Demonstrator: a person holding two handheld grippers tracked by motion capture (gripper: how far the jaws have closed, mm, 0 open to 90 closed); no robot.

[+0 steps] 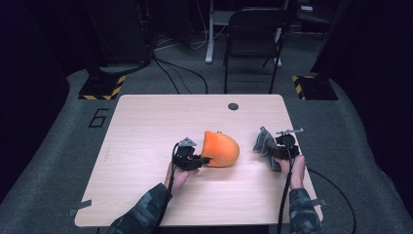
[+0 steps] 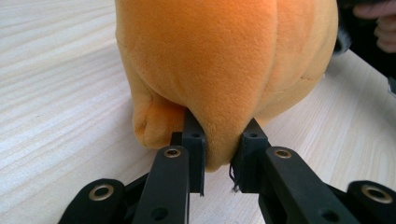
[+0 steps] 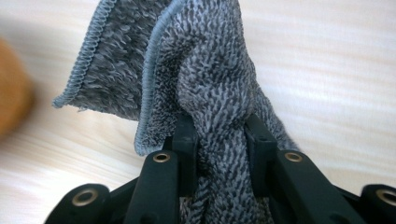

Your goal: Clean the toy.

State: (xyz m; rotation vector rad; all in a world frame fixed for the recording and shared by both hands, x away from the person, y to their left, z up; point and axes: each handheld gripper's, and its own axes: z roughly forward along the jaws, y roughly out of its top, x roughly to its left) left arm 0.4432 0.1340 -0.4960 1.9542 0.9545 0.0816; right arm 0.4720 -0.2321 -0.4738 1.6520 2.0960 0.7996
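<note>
Here, much is cut off: the orange plush toy (image 2: 224,60) runs past the top edge of the left gripper view, so its full shape cannot be made out there, and the grey towel (image 3: 201,74) is clipped at the top and bottom of the right gripper view. In that view a blurred orange patch at nine o'clock is too soft to identify with certainty.

The plush is a rounded, dome-like lump of short, velvety pile, with seams that pucker into soft lobes. In the high view it (image 1: 221,148) lies on the tabletop (image 1: 146,126) a little toward six o'clock from its centre. The left tool (image 2: 219,154) has its jaws drawn narrow, pinching a fold of the toy's fabric at its lower edge; in the high view this tool (image 1: 202,160) meets the toy at its nine o'clock side, with the left hand (image 1: 179,176) behind it.

The towel is looped terry cloth with a stitched hem, bunched and standing in folds. The right tool (image 3: 219,140) is closed on a twisted bundle of it. In the high view the towel (image 1: 264,141) sits toward three o'clock from the toy, well apart, with the right tool (image 1: 278,152) and right hand (image 1: 296,168) beside it.

The tabletop is pale wood-grain laminate with rounded corners.
</note>
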